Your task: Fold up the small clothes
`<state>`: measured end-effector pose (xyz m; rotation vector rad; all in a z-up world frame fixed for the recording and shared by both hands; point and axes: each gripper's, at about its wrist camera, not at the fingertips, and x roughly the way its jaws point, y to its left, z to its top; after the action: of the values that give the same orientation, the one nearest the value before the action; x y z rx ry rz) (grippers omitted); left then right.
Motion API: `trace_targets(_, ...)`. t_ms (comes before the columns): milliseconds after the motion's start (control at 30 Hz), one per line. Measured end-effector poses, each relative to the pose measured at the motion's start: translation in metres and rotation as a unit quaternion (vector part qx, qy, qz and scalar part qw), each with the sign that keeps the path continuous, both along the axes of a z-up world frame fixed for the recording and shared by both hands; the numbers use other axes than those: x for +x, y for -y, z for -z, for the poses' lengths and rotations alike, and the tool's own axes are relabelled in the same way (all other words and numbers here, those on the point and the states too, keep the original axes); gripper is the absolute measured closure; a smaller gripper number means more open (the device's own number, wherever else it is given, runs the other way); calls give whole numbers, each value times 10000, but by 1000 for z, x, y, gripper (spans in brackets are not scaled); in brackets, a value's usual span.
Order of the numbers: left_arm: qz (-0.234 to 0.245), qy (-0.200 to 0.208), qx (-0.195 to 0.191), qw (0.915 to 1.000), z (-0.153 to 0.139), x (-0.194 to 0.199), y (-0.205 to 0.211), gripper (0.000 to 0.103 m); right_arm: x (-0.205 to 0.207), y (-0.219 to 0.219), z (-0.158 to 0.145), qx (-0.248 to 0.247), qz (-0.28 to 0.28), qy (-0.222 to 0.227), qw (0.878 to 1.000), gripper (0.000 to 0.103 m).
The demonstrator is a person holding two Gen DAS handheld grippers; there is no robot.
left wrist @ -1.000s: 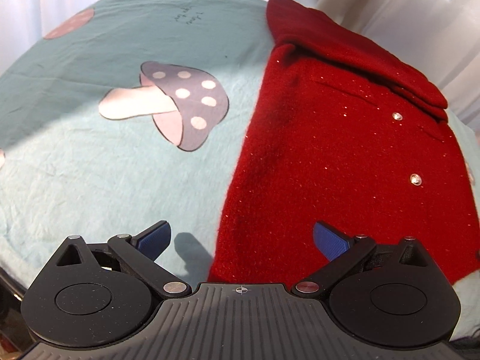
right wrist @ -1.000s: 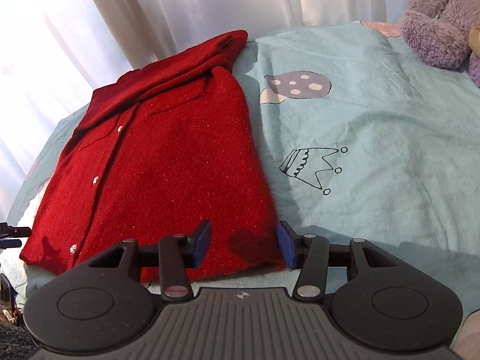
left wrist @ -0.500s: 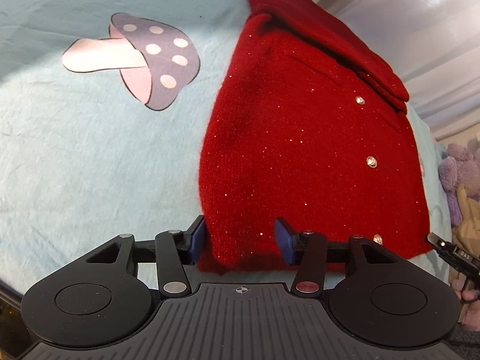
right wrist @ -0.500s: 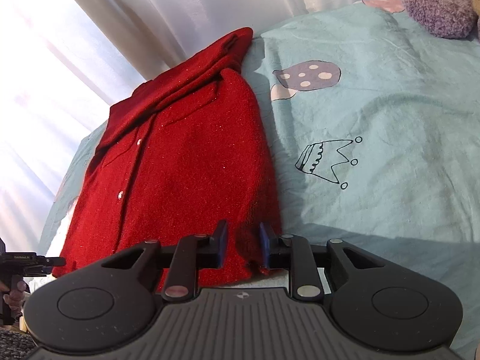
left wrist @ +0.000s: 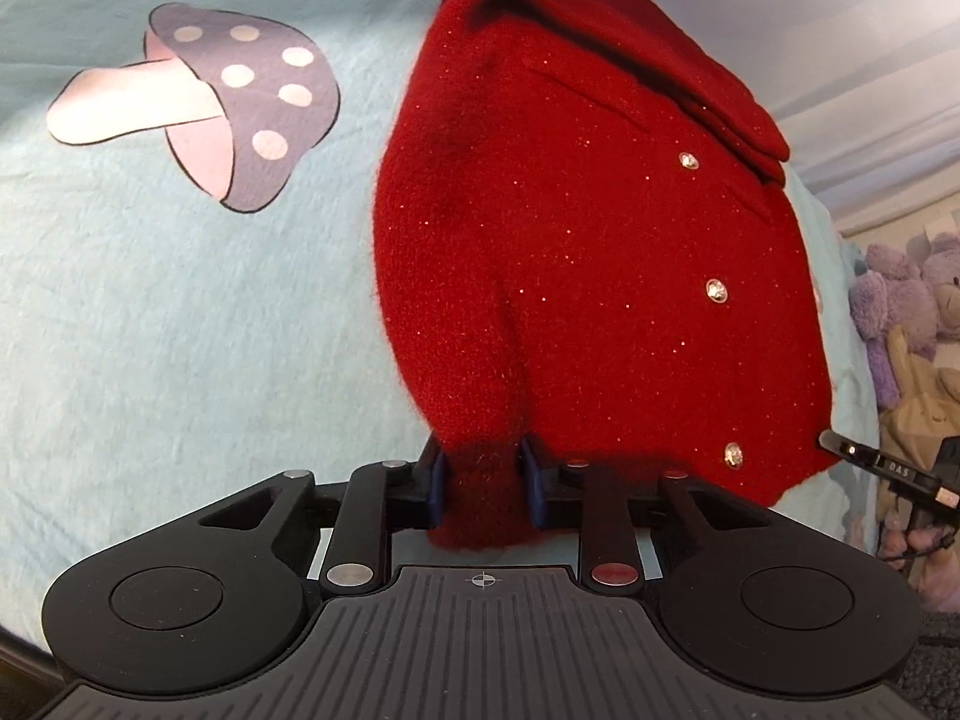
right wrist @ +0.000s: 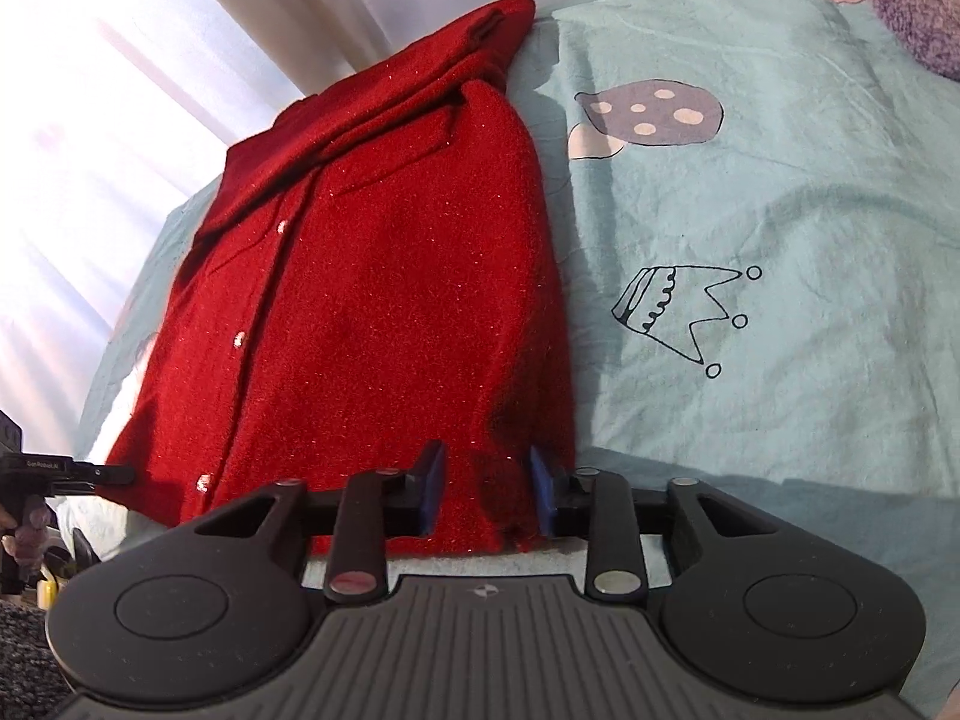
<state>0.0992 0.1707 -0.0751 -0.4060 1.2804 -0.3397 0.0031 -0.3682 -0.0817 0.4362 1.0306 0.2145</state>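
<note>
Item: red knit cardigan [left wrist: 588, 276], small, with a row of shiny buttons [left wrist: 715, 290] down the front. It lies flat on a bed, over a pale teal sheet [left wrist: 180, 330] printed with a mushroom [left wrist: 240, 114] and a crown outline [right wrist: 678, 312]. The sleeves are already turned in across the top as a darker band.

Handling, judged: soft, fuzzy and light, with no stiffness. It will drape and sag between two held points, and the thick knit should give the pads good friction. The buttons are the only hard parts and are best kept out of the pinch. Best hold: the two bottom hem corners, so the hem can be carried up toward the collar as one straight edge.

Grip state: left hand-held gripper [left wrist: 483, 489] is narrowed on one hem corner, with a bunch of knit pinched between its blue pads [left wrist: 436, 489]. Right hand-held gripper [right wrist: 487, 492] has its pads either side of the other hem corner, fabric filling the gap; the hold looks closed on cloth, though less tightly bunched.

Change from earlier frames: a second ago the left jaws stood wide and short of the hem, then half closed around it, and now grip it. The right jaws have likewise come forward onto the hem. A ridge of cloth now rises from the left pinch.

Surroundings: white curtain [right wrist: 180, 60] behind the bed; purple plush toys [left wrist: 888, 300] at the edge.
</note>
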Motion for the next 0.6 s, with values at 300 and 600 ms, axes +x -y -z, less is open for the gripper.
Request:
trace_targets(300, -310, 772, -964, 9919, -55, 30, -4, 87, 22, 8, -21, 617, 224, 159, 9977, 93)
trace_targets(600, -638, 1910, -540, 9780, -103, 143, -1, 90, 118, 16, -68, 667, 823, 1238, 9866, 103)
